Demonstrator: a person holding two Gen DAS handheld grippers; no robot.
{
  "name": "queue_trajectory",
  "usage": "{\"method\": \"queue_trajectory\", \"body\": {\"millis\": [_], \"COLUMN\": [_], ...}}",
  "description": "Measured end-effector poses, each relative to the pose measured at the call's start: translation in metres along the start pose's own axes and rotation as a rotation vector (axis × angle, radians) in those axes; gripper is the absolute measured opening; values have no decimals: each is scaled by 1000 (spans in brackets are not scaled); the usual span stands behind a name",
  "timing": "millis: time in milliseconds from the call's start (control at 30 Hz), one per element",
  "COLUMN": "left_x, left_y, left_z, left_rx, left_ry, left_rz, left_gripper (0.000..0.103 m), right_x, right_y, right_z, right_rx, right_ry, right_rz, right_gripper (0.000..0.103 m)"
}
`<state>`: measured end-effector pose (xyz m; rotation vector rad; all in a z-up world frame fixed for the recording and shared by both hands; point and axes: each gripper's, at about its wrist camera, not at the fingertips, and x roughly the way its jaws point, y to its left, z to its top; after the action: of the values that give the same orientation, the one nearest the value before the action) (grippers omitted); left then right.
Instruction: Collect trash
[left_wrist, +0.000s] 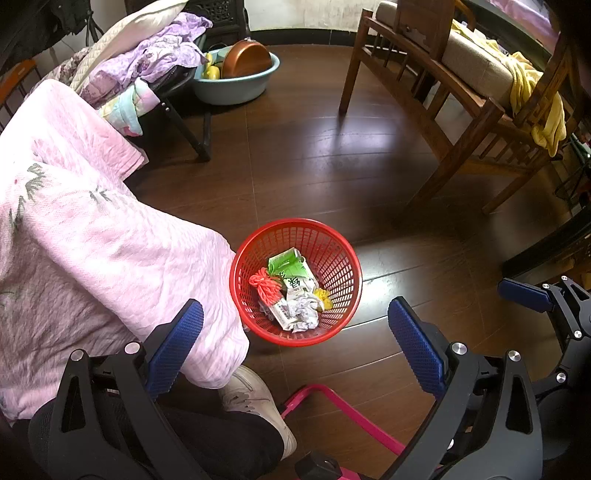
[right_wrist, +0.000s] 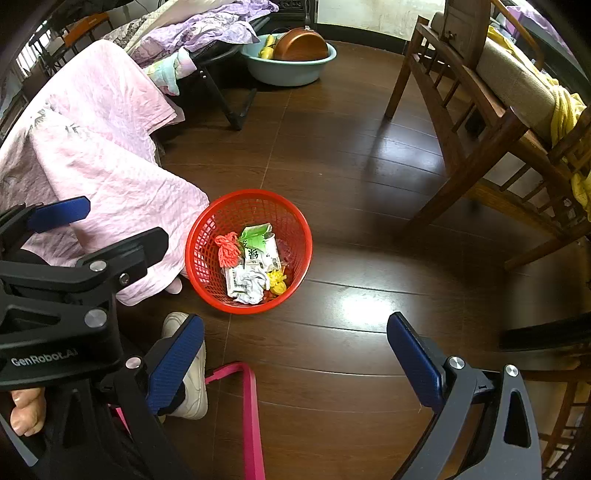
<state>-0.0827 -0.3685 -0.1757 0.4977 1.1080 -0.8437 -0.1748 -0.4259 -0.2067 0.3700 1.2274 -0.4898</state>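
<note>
Your left tongs (left_wrist: 295, 350) are spread wide with nothing between the blue pads, and your right tongs (right_wrist: 295, 363) stand just as far apart and just as empty; both are held above the dark wooden floor (left_wrist: 332, 158). In the left wrist view the red basket (left_wrist: 341, 258) stands on that floor just above the centre of the frame, towards twelve o'clock from the gap between the tongs, and its left rim sits just beside the hanging edge of the pink blanket (left_wrist: 92, 240). The trash lies inside it: a green and white carton (left_wrist: 291, 267), a crumpled white paper (left_wrist: 306, 312), an orange knotted scrap (left_wrist: 264, 286) and a small yellow piece (left_wrist: 323, 297) (whether that one is a wrapper or a bit of plastic you cannot tell from here). At about six o'clock you have a white shoe (left_wrist: 255, 398) and a pink bar (left_wrist: 343, 410) low in the frame. Far off at eleven o'clock a pale blue basin (left_wrist: 236, 88) holds a copper-coloured pan (left_wrist: 245, 59), and at two o'clock a wooden bench (left_wrist: 454, 122) carries a yellow cloth (left_wrist: 535, 99). In the right wrist view your left tongs show at nine o'clock, well apart from the basket.
</note>
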Motion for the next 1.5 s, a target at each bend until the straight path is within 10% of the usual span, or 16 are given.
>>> {"method": "queue_trajectory", "body": {"millis": [1500], "left_x": [0], "left_y": [0], "left_z": [0], "left_rx": [0], "left_ry": [1], "left_rz": [2], "left_gripper": [96], "right_x": [-4], "right_y": [5], "right_z": [2], "right_rx": [3], "right_ry": [-4], "right_rz": [9], "right_gripper": [97]}}
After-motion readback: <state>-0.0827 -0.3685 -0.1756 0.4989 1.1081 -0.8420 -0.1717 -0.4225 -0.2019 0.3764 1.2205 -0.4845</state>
